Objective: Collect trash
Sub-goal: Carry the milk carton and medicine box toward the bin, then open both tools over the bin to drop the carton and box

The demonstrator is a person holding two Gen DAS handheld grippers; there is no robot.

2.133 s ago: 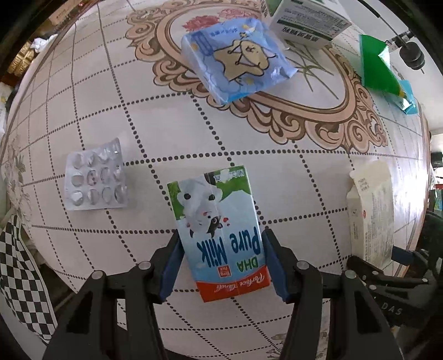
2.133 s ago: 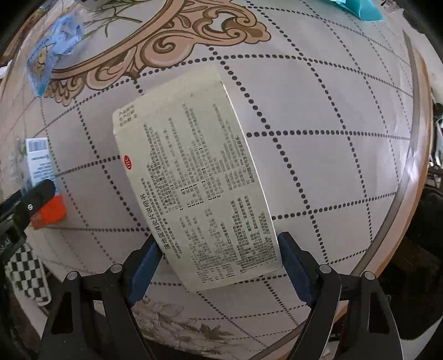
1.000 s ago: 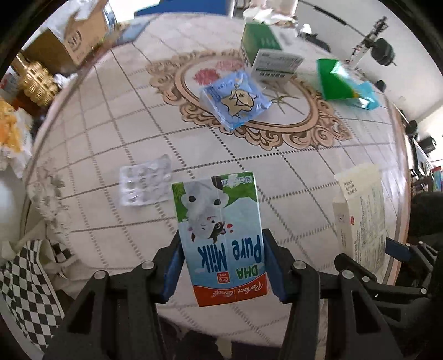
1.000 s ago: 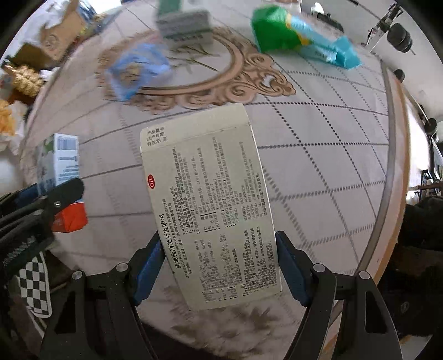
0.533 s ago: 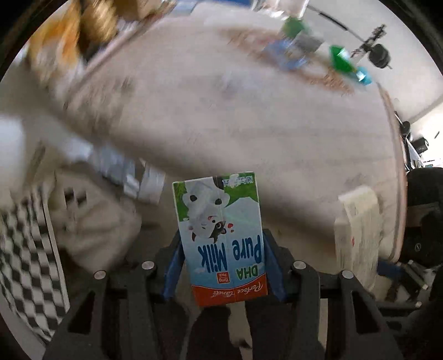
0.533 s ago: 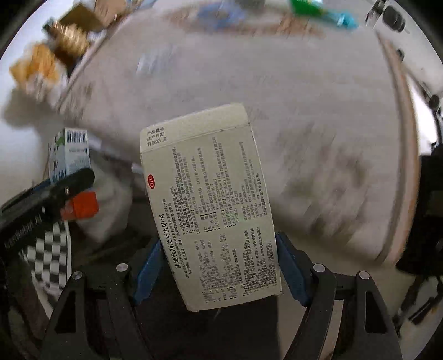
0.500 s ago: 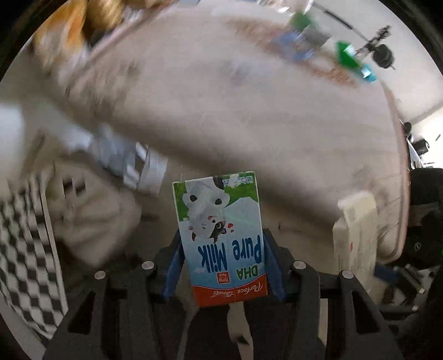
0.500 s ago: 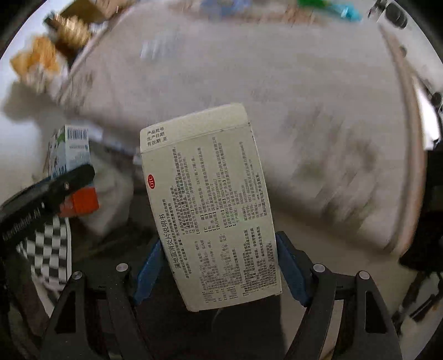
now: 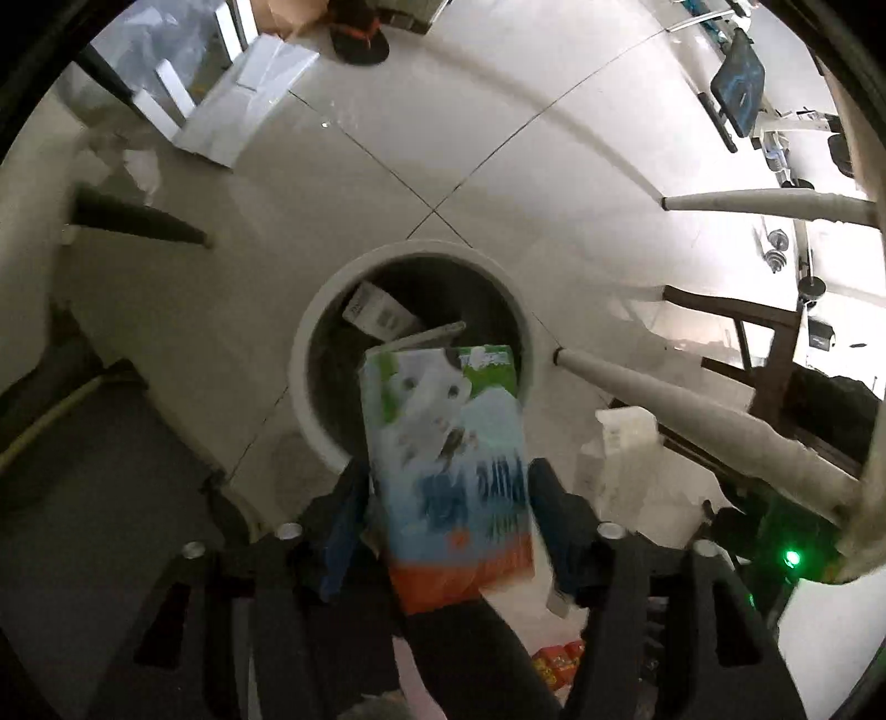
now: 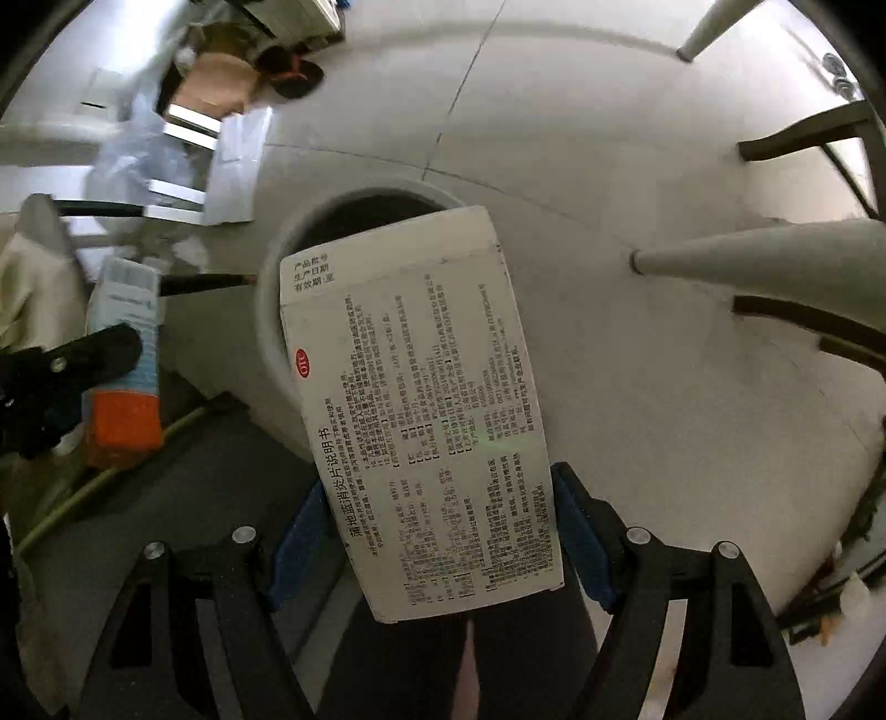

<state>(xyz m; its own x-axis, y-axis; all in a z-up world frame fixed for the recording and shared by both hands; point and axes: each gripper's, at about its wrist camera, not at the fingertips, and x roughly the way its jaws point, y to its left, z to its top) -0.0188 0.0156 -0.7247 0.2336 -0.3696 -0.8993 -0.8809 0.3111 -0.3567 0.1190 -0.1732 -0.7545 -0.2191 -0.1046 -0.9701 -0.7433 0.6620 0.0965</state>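
A round white trash bin (image 9: 310,354) stands on the tiled floor below both grippers, with some boxes inside (image 9: 376,313). My left gripper (image 9: 448,518) has its pads spread a little wider than the blue and green milk carton (image 9: 443,443), which is blurred and tilted over the bin's near rim. My right gripper (image 10: 440,537) is shut on a white medicine box (image 10: 415,399) with printed text, held above the bin (image 10: 271,288). The milk carton (image 10: 124,360) and left gripper also show at the left of the right wrist view.
White table legs (image 9: 692,410) and dark chair legs (image 9: 742,315) stand right of the bin. White boards (image 9: 238,105) and a sandal (image 9: 357,39) lie on the floor beyond it. A yellow hose (image 10: 99,482) runs at left.
Both grippers left the table and now point down at the floor bin. The left jaws have widened and the milk carton is blurred, slipping; the right still holds its box.
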